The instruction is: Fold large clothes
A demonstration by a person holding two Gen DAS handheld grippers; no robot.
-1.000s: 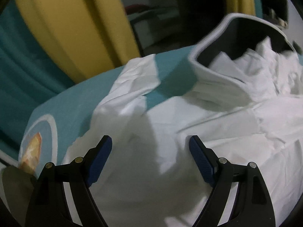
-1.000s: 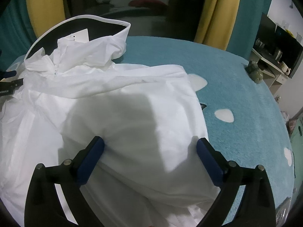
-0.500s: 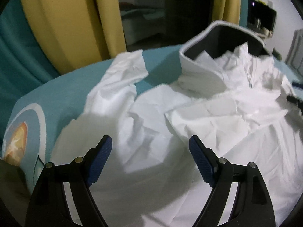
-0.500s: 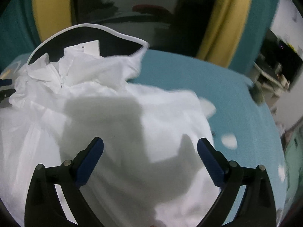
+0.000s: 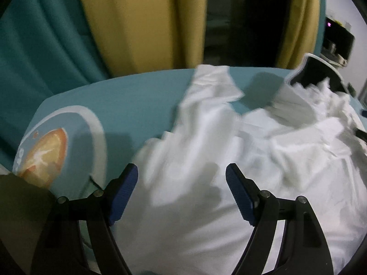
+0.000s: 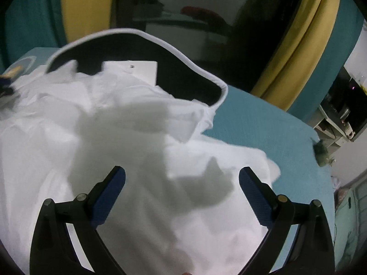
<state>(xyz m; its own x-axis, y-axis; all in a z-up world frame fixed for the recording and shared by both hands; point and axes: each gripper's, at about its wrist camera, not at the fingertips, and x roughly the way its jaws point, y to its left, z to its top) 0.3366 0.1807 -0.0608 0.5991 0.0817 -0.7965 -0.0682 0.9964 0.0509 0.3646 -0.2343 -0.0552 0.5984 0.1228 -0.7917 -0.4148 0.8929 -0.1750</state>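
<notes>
Lying crumpled across the teal bedspread, the white hooded garment has its dark-lined hood at the far end and one sleeve thrown outward. Above it, the left gripper is closing slightly, its jaws wide with nothing pinched. The right gripper likewise stands spread over the cloth, gripping nothing. Yellow curtains hang behind the bed.
</notes>
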